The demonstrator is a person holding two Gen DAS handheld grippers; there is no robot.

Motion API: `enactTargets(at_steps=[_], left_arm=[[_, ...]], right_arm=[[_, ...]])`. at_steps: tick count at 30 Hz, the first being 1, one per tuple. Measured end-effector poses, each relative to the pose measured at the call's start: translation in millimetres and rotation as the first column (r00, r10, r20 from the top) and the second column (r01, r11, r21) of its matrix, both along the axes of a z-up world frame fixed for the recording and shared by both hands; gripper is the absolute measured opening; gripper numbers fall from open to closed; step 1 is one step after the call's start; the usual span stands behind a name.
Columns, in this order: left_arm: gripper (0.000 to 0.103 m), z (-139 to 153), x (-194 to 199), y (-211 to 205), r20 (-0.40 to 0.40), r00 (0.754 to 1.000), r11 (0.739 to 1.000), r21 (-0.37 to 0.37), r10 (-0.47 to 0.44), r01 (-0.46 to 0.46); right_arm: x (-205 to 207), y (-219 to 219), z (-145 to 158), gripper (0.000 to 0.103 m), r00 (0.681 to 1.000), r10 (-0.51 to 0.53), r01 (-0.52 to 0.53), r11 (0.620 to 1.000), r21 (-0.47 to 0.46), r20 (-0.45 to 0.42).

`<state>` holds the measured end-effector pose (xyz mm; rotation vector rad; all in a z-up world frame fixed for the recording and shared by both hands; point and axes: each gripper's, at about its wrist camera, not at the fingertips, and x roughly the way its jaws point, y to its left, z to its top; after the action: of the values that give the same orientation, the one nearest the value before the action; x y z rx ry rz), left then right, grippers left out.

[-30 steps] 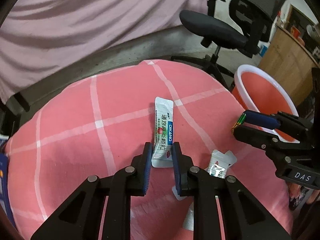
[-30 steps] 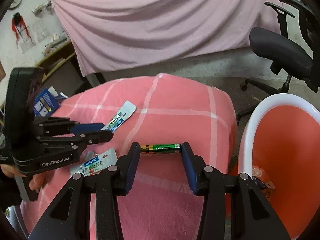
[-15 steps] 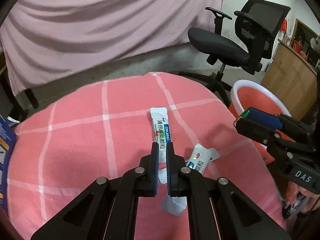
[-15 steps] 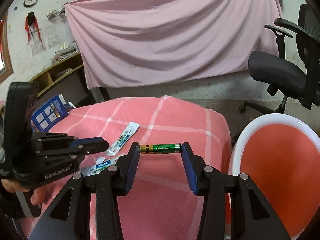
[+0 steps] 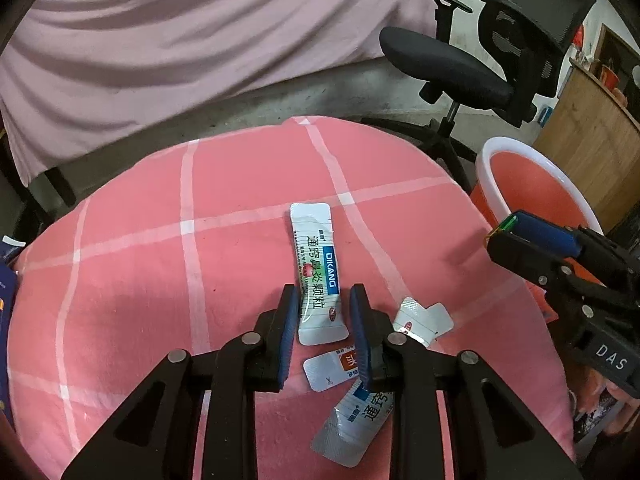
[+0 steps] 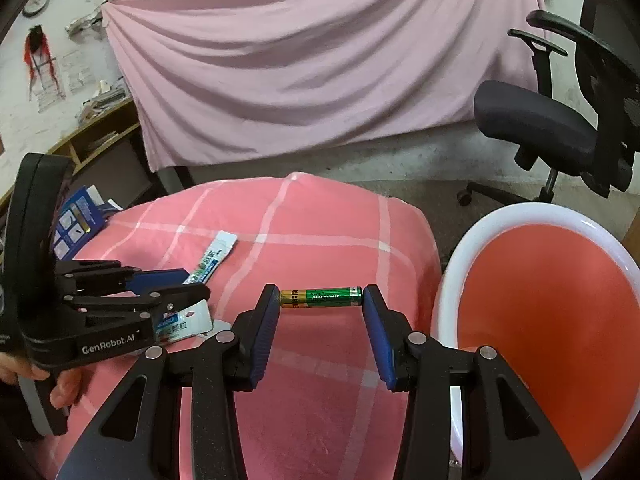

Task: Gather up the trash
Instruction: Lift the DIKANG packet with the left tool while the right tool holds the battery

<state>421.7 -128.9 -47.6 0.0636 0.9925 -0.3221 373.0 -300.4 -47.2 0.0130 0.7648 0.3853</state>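
Observation:
A white DIKANG sachet point(image 5: 316, 276) lies on the pink checked table point(image 5: 160, 280). My left gripper point(image 5: 325, 305) is open, its jaws either side of the sachet's near end. Two more torn sachets point(image 5: 422, 318) point(image 5: 356, 420) lie just right of and under it. My right gripper point(image 6: 321, 303) is shut on a green battery point(image 6: 321, 297), held end to end above the table's right part, left of the orange bin point(image 6: 552, 320). The bin also shows in the left wrist view point(image 5: 532, 196).
A black office chair point(image 5: 472, 60) stands on the floor beyond the bin. A blue box point(image 6: 78, 220) lies at the table's far left. A pink curtain point(image 6: 320, 60) hangs behind. A wooden cabinet point(image 5: 592, 136) stands at the right.
My left gripper was open around the sachet, shut on it half a second ago, and is now open again with the sachet lying flat. My right gripper keeps holding the battery.

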Motion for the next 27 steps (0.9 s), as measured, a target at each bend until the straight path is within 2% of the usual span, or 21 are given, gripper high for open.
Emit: enactTargets(at_steps=[4, 9, 14, 17, 22, 24, 27], left_arm=[[0.017, -2, 0, 10, -0.004, 1.0, 0.999, -0.053, 0.003, -0.003], [0.016, 4, -5, 12, 0.019, 1.0, 0.997, -0.073, -0.005, 0.006], [0.016, 24, -26, 13, 0.153, 0.988, 0.995, -0.091, -0.015, 0.029], [0.016, 37, -44, 14, 0.256, 0.967, 0.994, -0.102, -0.001, 0.028], [0.016, 54, -73, 8, 0.396, 0.918, 0.992, -0.127, 0.025, 0.027], [0.016, 61, -81, 3, 0.439, 0.898, 0.99, -0.136, 0.036, 0.027], [0.017, 75, -93, -7, 0.508, 0.86, 0.99, -0.141, 0.043, 0.033]], right_arm=[[1, 1, -2, 0.041, 1.0, 0.002, -0.002, 1.0, -0.002, -0.009], [3, 1, -5, 0.041, 1.0, 0.005, -0.005, 1.0, -0.009, -0.017], [-1, -4, 0, 0.041, 1.0, 0.003, -0.003, 1.0, 0.012, 0.015], [-10, -9, 9, 0.041, 0.997, -0.015, 0.012, 0.999, 0.038, 0.081], [-23, -16, 30, 0.041, 0.978, -0.041, 0.02, 0.995, 0.101, 0.204], [-31, -20, 41, 0.041, 0.963, -0.05, 0.019, 0.993, 0.118, 0.265], [-48, -28, 59, 0.041, 0.921, -0.072, 0.028, 0.993, 0.118, 0.383]])
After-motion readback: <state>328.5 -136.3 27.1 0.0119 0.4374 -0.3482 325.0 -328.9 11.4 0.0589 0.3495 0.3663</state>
